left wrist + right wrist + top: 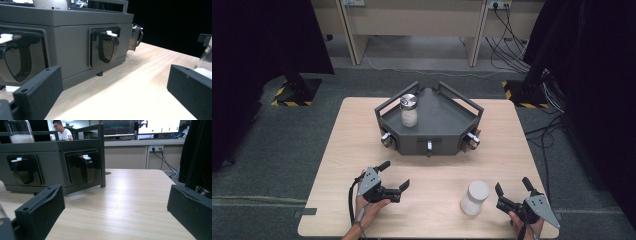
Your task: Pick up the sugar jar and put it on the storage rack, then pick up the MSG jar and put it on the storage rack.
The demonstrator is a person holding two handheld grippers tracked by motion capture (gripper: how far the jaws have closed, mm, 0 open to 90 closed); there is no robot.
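Note:
A dark grey railed stand (439, 120) sits at the table's far middle. On its left part stands a glass jar (408, 111) with a silver lid and white powder inside. A second jar (474, 197), white-lidded, stands on the table near the front right. My left gripper (396, 175) rests open at the front left, pointing toward the stand (72, 47); the white-lidded jar (206, 62) peeks past its right jaw. Just right of that jar, my right gripper (512, 185) is open and apart from it. Nothing lies between its own jaws (115, 217), which face the stand (50, 147).
Clip-like latches (429, 145) are set into the stand's front faces, with more at its corners (472, 140). Bare wood (437, 175) lies between the grippers and the stand. Cables (512, 45) and black stand feet (294, 92) are on the floor beyond. A person (61, 131) sits far behind.

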